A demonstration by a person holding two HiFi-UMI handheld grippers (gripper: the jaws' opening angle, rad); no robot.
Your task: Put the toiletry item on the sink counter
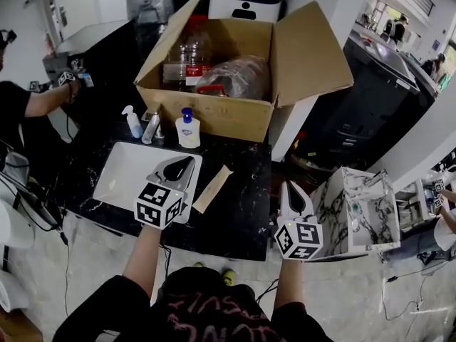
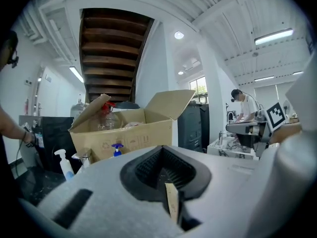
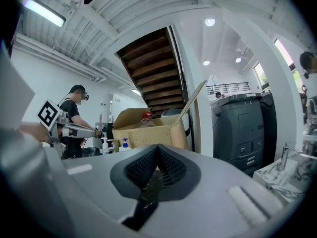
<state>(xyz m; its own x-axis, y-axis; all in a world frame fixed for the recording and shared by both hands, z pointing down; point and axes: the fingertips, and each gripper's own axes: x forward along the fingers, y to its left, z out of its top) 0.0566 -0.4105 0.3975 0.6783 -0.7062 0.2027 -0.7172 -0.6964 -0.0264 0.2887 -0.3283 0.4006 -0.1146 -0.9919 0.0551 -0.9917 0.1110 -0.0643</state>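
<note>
From the head view, the cardboard box stands open at the back of the dark marble counter. A pump bottle stands upright just in front of the box's front wall, and a spray bottle stands in front of its left corner. The left gripper hangs in front of the box, over the white sink basin. The right gripper is off the box's right corner. A tan strip lies flat on the counter between the two grippers.

In the left gripper view the pads meet with nothing held — the box and both bottles lie ahead, and the tan strip shows through the slot below.

In the right gripper view the jaws are also closed and empty — the box is ahead, slightly left.
</note>
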